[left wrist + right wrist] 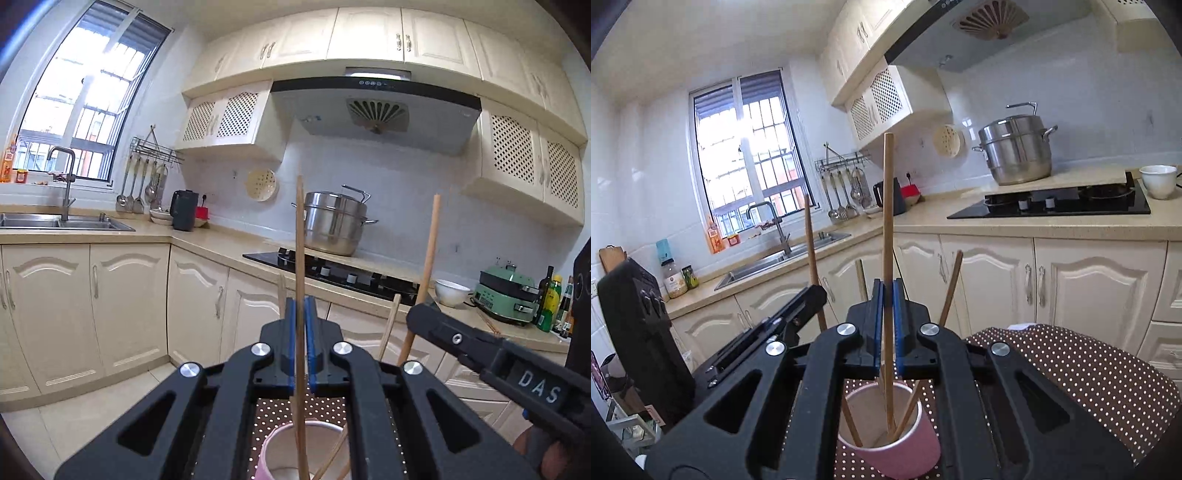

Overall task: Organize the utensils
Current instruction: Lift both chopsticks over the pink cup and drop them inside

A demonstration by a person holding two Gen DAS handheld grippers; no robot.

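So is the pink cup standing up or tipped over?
Standing up. The pink cup sits mouth-up on the dotted cloth, with chopsticks poking out.

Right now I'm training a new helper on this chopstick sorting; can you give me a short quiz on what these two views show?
1. True or false: both grippers' jaws are shut on a chopstick.
2. What colour is the cup, and what cloth does it stand on?
3. The steel steamer pot sits: A) in the sink, B) by the black hob, C) on the floor.

Key: 1 true: left gripper and right gripper each clamp one upright. 2 pink; brown with white dots. 3 B.
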